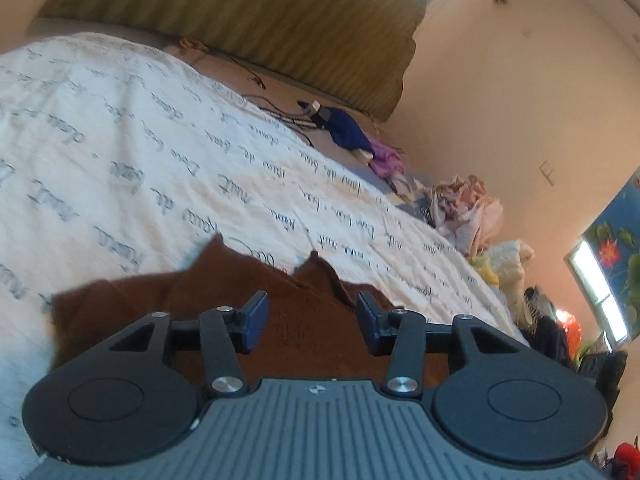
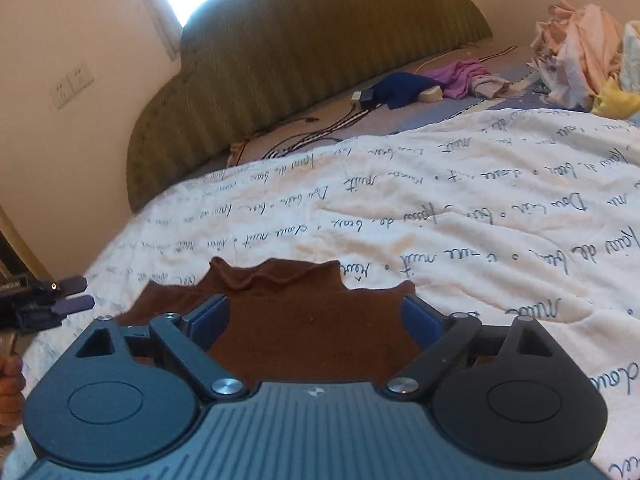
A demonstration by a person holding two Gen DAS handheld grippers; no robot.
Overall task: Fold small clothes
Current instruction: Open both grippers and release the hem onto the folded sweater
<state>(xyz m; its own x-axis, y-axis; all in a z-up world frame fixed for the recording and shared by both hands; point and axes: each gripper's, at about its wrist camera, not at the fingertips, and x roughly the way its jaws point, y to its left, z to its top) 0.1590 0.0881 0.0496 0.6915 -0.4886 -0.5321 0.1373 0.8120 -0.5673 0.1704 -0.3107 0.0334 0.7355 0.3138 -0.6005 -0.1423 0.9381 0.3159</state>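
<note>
- A brown garment point(image 2: 308, 320) is lying on the white blanket point(image 2: 460, 240) with blue script lettering that is covering the bed; its far edge is sitting rumpled and bunched into small peaks.
- The right gripper point(image 2: 316, 320) is hovering over the near part of the brown cloth, its blue-padded fingers point(image 2: 210, 316) standing wide apart with the fabric showing between them; the pads are not pressing on anything.
- The left gripper point(image 1: 312, 320) is also hanging above the same garment, its jaws standing partly apart and clamping nothing.
- In the right wrist view the left gripper is showing at the left edge, just beside the garment's corner, with a person's hand point(image 2: 10, 384) gripping its handle below.
- Behind the blanket, a padded olive headboard point(image 2: 304, 68) is standing against the wall.
- Near the headboard, a dark blue cloth point(image 2: 400, 88) and a purple cloth point(image 2: 460, 76) are lying close together, with striped cables point(image 2: 320, 136) trailing beside them.
- A heap of pale pink and yellow clothes point(image 2: 580, 52) is sitting at the far side of the bed, well apart from the brown piece.
</note>
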